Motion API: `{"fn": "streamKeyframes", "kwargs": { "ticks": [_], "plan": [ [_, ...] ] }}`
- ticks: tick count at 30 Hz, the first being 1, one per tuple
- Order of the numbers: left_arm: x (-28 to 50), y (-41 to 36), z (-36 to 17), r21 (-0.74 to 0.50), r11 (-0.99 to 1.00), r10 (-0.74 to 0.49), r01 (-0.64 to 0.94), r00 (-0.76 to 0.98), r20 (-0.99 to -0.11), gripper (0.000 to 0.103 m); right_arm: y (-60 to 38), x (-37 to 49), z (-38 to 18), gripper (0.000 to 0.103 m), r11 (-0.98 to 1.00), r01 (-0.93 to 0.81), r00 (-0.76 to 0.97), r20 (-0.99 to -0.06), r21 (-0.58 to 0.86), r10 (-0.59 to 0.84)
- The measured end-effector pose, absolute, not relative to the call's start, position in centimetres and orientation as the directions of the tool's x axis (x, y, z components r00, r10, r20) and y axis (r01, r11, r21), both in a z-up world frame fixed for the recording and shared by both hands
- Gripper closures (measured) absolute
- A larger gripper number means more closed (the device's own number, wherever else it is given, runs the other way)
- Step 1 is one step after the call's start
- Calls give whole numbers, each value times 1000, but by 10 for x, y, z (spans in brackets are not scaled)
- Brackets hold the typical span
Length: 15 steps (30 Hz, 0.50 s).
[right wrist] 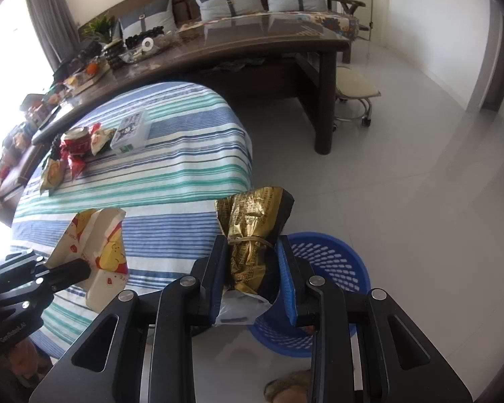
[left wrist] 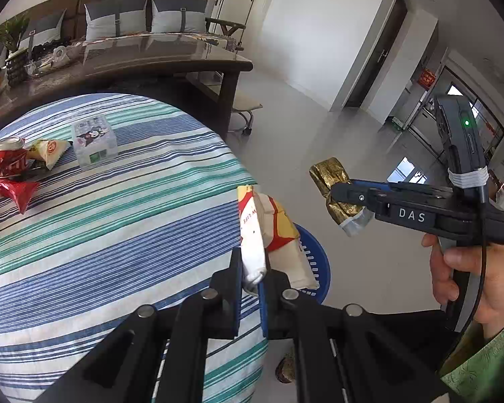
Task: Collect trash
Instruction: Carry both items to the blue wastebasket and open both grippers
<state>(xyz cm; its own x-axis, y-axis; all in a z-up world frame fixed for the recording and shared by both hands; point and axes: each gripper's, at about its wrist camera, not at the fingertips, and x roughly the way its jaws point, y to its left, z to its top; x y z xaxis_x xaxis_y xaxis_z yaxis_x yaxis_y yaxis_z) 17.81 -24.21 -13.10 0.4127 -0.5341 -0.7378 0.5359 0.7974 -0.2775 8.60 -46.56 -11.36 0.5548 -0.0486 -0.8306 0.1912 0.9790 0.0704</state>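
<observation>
My left gripper point(left wrist: 252, 268) is shut on a crumpled white, yellow and red snack wrapper point(left wrist: 272, 231), held up past the table's edge. In the right wrist view that wrapper point(right wrist: 97, 241) hangs from the left gripper point(right wrist: 84, 270) at the lower left. My right gripper point(right wrist: 252, 252) is shut on a crinkled gold wrapper point(right wrist: 252, 221) with a white end below. From the left wrist it shows side-on as the right gripper point(left wrist: 339, 198) with the gold wrapper point(left wrist: 329, 174), held by a person's hand. A blue plastic basket point(right wrist: 332, 262) stands on the floor beneath both.
On the striped tablecloth point(left wrist: 117, 235) lie a crushed red can point(left wrist: 10, 158), red wrappers point(left wrist: 15, 191), a yellow wrapper point(left wrist: 48, 151) and a tissue box point(left wrist: 94, 141). Behind stand a dark wooden desk point(right wrist: 268, 47), a stool point(right wrist: 356, 87) and a sofa. A foot point(right wrist: 289, 386) is near the basket.
</observation>
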Motion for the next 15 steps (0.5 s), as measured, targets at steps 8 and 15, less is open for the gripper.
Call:
{"fn": "streamKeyframes", "kwargs": {
  "ticks": [8,15],
  "plan": [
    [191,-328,-165,-277,766,-536,580,338,-773,95,-537,63,-145,74,942,311,519,-853,129,-55],
    [201,-367,-201,-249,769,-497,588,304,-813,95,-572,55,-173,73,907,368,510,-860,204,-13]
  ]
}}
